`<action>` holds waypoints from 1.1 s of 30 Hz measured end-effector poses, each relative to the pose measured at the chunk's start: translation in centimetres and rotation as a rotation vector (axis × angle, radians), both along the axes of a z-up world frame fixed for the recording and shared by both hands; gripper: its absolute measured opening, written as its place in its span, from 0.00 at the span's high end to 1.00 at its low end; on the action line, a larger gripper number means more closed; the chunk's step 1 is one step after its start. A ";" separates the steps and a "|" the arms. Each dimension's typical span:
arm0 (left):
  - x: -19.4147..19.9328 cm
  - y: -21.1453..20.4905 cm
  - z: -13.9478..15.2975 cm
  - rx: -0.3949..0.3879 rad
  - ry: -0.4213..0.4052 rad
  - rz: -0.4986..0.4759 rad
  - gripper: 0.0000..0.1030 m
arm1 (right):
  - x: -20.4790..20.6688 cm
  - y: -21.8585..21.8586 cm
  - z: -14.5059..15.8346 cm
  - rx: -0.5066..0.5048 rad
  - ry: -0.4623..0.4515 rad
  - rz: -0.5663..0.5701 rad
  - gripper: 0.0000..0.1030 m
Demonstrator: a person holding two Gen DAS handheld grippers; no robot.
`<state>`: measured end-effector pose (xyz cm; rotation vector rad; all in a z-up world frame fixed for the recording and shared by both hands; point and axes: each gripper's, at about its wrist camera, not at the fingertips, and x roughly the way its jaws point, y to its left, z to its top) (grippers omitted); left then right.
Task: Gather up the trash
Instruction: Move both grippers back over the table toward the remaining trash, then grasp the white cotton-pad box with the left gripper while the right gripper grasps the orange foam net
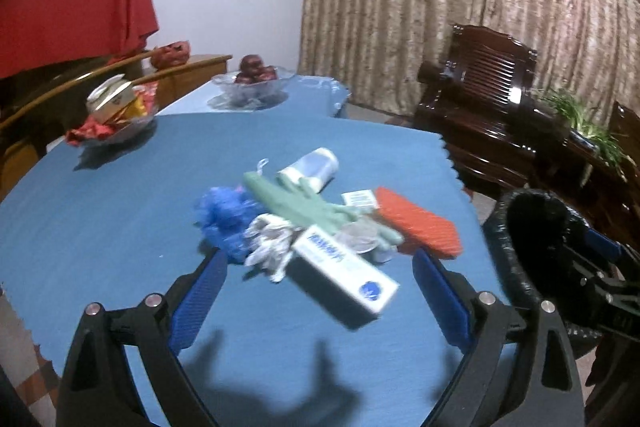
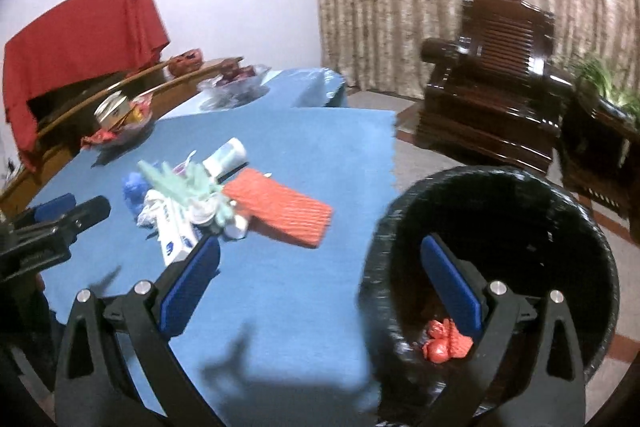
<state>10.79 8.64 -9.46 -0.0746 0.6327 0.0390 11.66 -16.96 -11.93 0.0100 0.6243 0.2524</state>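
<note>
Rectangular white box (image 1: 344, 279) fronts crinkled blue wad (image 1: 226, 221).

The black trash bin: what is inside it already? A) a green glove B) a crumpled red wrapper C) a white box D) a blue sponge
B: a crumpled red wrapper lies at the bottom of the black trash bin; the other things are on the table.

Motion blur softens the white box (image 1: 344, 277) at lower centre of the left wrist view; its blue lettering is unreadable. The black bin (image 2: 496, 267) is cut off at the bottom edge of the right wrist view. A green glove (image 1: 304, 205) partly hides the clear cup (image 1: 360, 237) at mid-frame.
</note>
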 end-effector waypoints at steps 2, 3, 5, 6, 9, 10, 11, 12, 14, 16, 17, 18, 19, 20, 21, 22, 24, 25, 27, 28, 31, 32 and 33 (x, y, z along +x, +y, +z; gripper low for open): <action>0.1 0.2 -0.4 -0.004 0.010 0.007 0.11 | 0.1 0.6 -0.2 -0.007 0.000 0.013 0.05; 0.3 0.3 -0.8 -0.004 0.018 0.008 0.11 | 0.1 0.8 -0.2 -0.013 0.000 0.015 0.05; 0.6 0.2 -1.4 -0.006 0.031 0.007 0.11 | 0.1 1.0 -0.5 -0.026 0.000 0.012 0.05; 0.9 0.0 -1.9 -0.007 0.042 0.007 0.11 | 0.2 0.9 -0.6 -0.030 0.002 0.009 0.05; 1.5 -0.8 -2.9 -0.017 0.059 -0.005 0.11 | 0.5 0.5 -1.2 -0.033 0.017 -0.008 0.05; 1.8 -1.1 -3.1 -0.018 0.061 -0.011 0.11 | 0.7 0.3 -1.4 -0.034 0.021 -0.015 0.05; 2.0 -1.4 -3.3 -0.017 0.063 -0.018 0.11 | 0.7 0.2 -1.6 -0.035 0.023 -0.018 0.05; 2.4 -1.8 -3.6 -0.015 0.065 -0.026 0.11 | 0.9 0.0 -1.7 -0.035 0.025 -0.022 0.05; 3.1 -2.4 -4.1 -0.008 0.077 -0.034 0.13 | 1.1 -0.3 -2.0 -0.036 0.028 -0.026 0.05; 3.9 -2.8 -4.8 -0.014 0.097 -0.036 0.16 | 1.3 -0.5 -2.3 -0.041 0.029 -0.027 0.05; 4.3 -2.9 -5.2 -0.016 0.107 -0.034 0.17 | 1.4 -0.6 -2.5 -0.044 0.031 -0.027 0.05; 4.5 -2.9 -5.6 -0.018 0.115 -0.033 0.19 | 1.5 -0.6 -2.6 -0.047 0.033 -0.027 0.05; 5.0 -3.0 -6.0 -0.025 0.129 -0.033 0.21 | 1.5 -0.7 -2.7 -0.048 0.034 -0.027 0.05; 5.3 -3.0 -6.4 -0.030 0.140 -0.032 0.21 | 1.6 -0.7 -2.9 -0.049 0.036 -0.027 0.05; 5.8 -3.1 -6.9 -0.034 0.156 -0.029 0.23 | 1.7 -0.7 -3.0 -0.049 0.038 -0.028 0.05; 6.1 -3.1 -7.2 -0.038 0.167 -0.031 0.25 | 1.7 -0.8 -3.1 -0.049 0.041 -0.028 0.05; 6.7 -3.1 -8.0 -0.055 0.200 -0.032 0.31 | 1.8 -0.8 -3.2 -0.049 0.044 -0.028 0.05; 7.1 -3.0 -8.4 -0.071 0.222 -0.035 0.38 | 1.9 -0.7 -3.3 -0.052 0.045 -0.027 0.05; 7.3 -2.9 -8.7 -0.108 0.237 -0.048 0.44 | 2.0 -0.7 -3.4 -0.055 0.047 -0.026 0.05; 7.3 -2.8 -8.8 -0.120 0.238 -0.048 0.47 | 2.0 -0.7 -3.4 -0.055 0.048 -0.026 0.05; 7.0 -2.5 -8.7 -0.128 0.238 -0.046 0.54 | 2.0 -0.5 -3.3 -0.058 0.046 -0.022 0.05; 6.8 -2.2 -8.7 -0.132 0.239 -0.040 0.55 | 2.0 -0.3 -3.2 -0.059 0.044 -0.019 0.05; 6.7 -2.0 -8.6 -0.132 0.241 -0.037 0.57 | 2.0 -0.2 -3.1 -0.060 0.041 -0.017 0.05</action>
